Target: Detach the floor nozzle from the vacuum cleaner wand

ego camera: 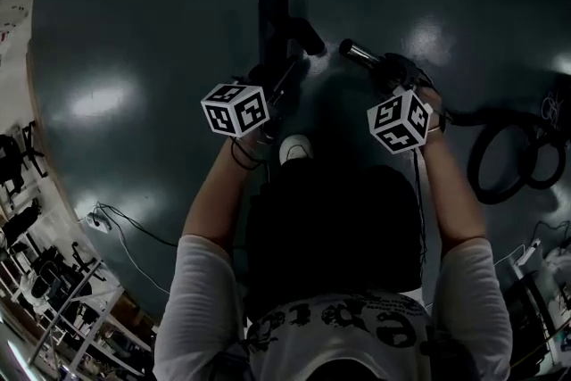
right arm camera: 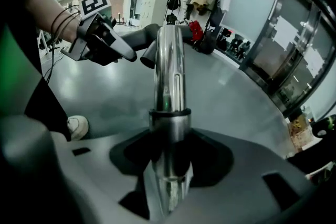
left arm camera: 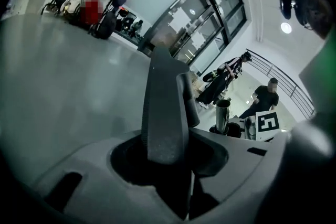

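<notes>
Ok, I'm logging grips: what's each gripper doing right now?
The left gripper: closed on the floor nozzle, at its dark neck.
The right gripper: closed on the metal wand.

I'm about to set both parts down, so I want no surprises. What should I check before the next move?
1. Left gripper grip: ok. Its jaws are closed on the dark neck of the floor nozzle.
2. Right gripper grip: ok. Its jaws are closed on the chrome wand.
3. Nozzle off the wand: ok. The head view shows a gap between the wand's open end and the nozzle's neck.
4. Drop zone under the hands: not ok. The person's shoe lies just below the grippers.
5. Floor to the right: not ok. A coiled hose lies there.
6. Any catch on the neck: cannot tell, it is too dark.
</notes>
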The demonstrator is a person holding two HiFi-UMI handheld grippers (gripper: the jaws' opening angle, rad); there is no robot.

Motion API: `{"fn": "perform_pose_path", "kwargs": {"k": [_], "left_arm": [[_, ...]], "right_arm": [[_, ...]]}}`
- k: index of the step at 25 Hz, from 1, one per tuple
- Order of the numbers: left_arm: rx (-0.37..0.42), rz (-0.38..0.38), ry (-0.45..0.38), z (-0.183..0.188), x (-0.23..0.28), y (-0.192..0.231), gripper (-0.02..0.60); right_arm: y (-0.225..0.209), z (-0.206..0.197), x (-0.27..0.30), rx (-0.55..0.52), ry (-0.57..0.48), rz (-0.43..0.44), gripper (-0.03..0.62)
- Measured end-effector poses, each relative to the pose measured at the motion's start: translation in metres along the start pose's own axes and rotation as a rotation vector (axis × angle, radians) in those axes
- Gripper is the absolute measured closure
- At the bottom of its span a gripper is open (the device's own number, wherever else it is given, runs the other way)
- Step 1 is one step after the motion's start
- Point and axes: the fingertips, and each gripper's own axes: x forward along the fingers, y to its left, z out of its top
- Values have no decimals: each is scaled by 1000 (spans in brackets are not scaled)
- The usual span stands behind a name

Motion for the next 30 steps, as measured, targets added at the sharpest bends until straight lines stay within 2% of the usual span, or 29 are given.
{"fn": "perform_pose_path", "kwargs": {"k": [4, 10, 15, 19, 23, 24, 27, 30], "left_arm": [[29, 32, 90, -65, 35, 60, 437], [-25, 37, 177, -140, 77, 93, 437], [-44, 96, 247, -189, 79, 130, 437], [-40, 155, 294, -207, 77, 144, 437], [-162, 117, 317, -218, 81, 140, 434], [-168, 106, 319, -219, 82, 138, 434], [-115, 113, 300, -213, 87, 136, 433], [-95, 160, 249, -209, 85, 141, 430]], "right_arm": [[31, -30, 71, -25, 42, 76, 411], [70, -83, 140, -35, 144, 212, 411], [104, -129, 173, 0, 241, 285, 411], [117, -145, 181, 4, 278, 325, 411], [127, -149, 183, -2, 294, 351, 411], [128, -149, 183, 0, 294, 353, 411], [129, -145, 183, 26, 277, 361, 411], [130, -143, 184, 41, 242, 364, 411]]}}
